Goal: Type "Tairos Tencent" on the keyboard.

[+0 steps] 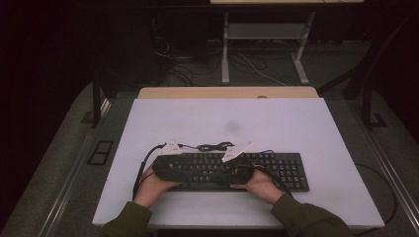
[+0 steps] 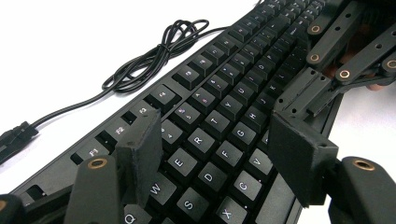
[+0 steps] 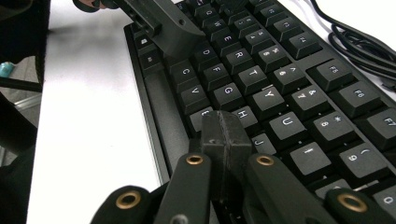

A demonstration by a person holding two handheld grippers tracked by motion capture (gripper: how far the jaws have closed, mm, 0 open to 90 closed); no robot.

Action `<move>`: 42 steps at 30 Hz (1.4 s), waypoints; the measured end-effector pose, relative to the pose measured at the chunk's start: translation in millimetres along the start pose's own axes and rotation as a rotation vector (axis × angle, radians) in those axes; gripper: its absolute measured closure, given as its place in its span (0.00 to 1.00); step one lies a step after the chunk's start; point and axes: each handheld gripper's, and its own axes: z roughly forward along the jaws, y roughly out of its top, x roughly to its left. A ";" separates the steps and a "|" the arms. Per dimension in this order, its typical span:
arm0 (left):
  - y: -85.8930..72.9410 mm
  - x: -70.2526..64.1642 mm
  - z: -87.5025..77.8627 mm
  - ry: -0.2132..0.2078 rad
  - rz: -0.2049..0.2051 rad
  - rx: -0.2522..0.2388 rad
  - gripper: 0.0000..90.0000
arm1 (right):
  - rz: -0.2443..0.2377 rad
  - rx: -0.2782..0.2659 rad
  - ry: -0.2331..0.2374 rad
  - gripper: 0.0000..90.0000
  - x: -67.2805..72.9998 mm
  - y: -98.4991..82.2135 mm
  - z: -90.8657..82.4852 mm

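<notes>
Evidently the work in hand is pressing keys on the black keyboard (image 1: 232,170), which lies near the front edge of the white table (image 1: 306,128), a little right of its middle. The right gripper (image 3: 226,135) has its jaws pressed together into one blunt tip with nothing between them, resting over the keys around H and N. The left gripper (image 2: 219,154) has its jaws spread, straddling the rows around E, R, D and F without pinching anything.

To do the step well, the closed right tip should probably come straight down on a single keycap, centred, so that it does not catch a neighbour; a short, light press seems enough. The left gripper would likely do better closed too, or lifted clear, since spread pads could land on two keys at once.

The keyboard's long axis runs parallel to the table's front edge. Its space-bar side faces the person and its function row faces the far edge, where the coiled cable (image 1: 215,146) lies just beyond it.
</notes>
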 end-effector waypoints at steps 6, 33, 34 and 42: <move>0.3 -0.3 0.8 0.000 -0.001 -0.003 0.39 | 0.005 -0.001 0.001 0.99 -0.3 -0.2 -0.1; 6.9 -0.4 11.8 -0.015 0.001 -0.007 0.57 | 0.026 -0.071 -0.034 0.66 -8.5 1.9 -17.7; 7.1 -0.3 12.4 -0.015 0.000 -0.004 0.59 | 0.028 -0.072 -0.037 0.65 -8.8 1.8 -18.2; 10.7 -1.4 18.0 -0.018 0.007 -0.001 0.81 | 0.048 -0.082 -0.067 0.49 -13.2 0.2 -22.3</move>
